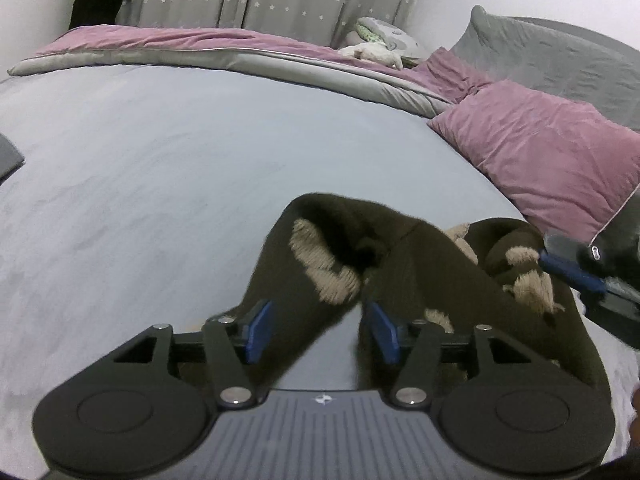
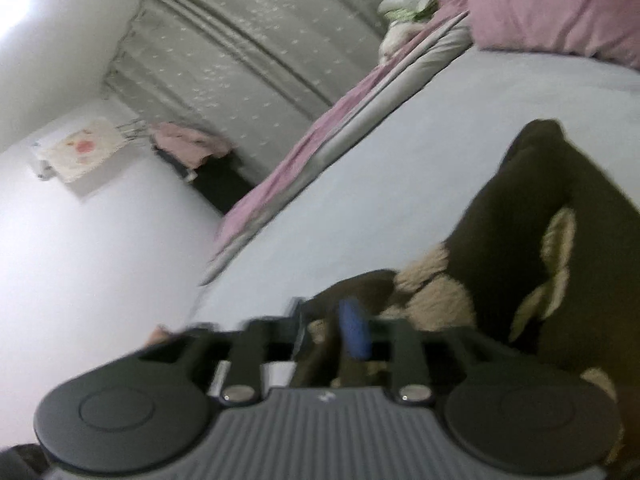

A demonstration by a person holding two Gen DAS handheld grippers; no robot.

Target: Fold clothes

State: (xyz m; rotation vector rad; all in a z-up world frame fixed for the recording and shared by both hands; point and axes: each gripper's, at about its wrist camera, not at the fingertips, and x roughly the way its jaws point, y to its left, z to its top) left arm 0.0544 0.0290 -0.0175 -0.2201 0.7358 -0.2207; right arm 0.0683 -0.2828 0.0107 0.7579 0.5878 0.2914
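Left wrist view shows the left gripper (image 1: 318, 330) spread, its blue pads (image 1: 259, 330) apart, with a fold of the dark brown sweater (image 1: 404, 280) lying between them and not pinched. The sweater, patterned with beige patches, is bunched just ahead and to the right of this gripper on the bed (image 1: 160, 168). At its right edge the right gripper (image 1: 576, 274) reaches in, touching the cloth. Ahead and to the left the grey-blue sheet is bare, giving wide open room as far as the folded pink and grey quilt (image 1: 224, 50) at the far edge. A pink pillow (image 1: 540, 148) lies ahead to the right.

Right wrist view is blurred and tilted: the right gripper (image 2: 340, 336) seems pressed together on sweater (image 2: 520, 220) fabric. Beyond hang star-print curtains (image 2: 248, 44) and a white wall (image 2: 80, 240).
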